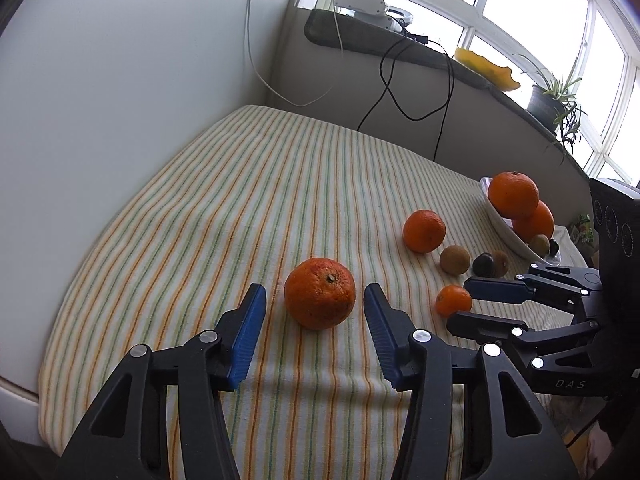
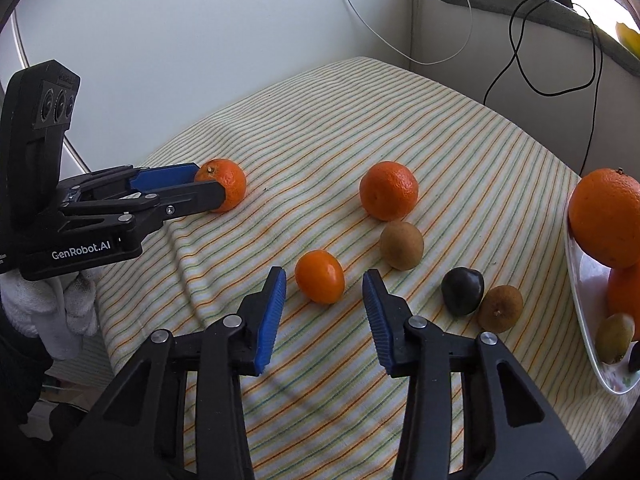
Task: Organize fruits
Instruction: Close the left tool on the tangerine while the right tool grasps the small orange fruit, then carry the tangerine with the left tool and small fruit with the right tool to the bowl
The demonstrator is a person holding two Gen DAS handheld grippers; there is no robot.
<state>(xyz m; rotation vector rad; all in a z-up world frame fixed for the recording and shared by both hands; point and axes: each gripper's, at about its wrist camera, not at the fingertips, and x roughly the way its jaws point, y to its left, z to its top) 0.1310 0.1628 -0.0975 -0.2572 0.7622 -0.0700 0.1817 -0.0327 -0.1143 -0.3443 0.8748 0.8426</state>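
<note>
Your left claw (image 1: 314, 308) stands wide apart, one finger on each side of the big orange (image 1: 319, 293); whether either touches it cannot be told. That orange sits near the left edge of the striped cloth (image 1: 224, 200), stem scar up and slightly toward you. Your right claw (image 2: 324, 292) is equally spread, the small tangerine (image 2: 320, 276) between its tips, no clear contact. Only the right view shows your white glove (image 2: 48, 304), plus a dark plum (image 2: 463, 291) between two kiwis (image 2: 401, 245). The white dish (image 2: 588, 312) at the right edge carries more oranges.
</note>
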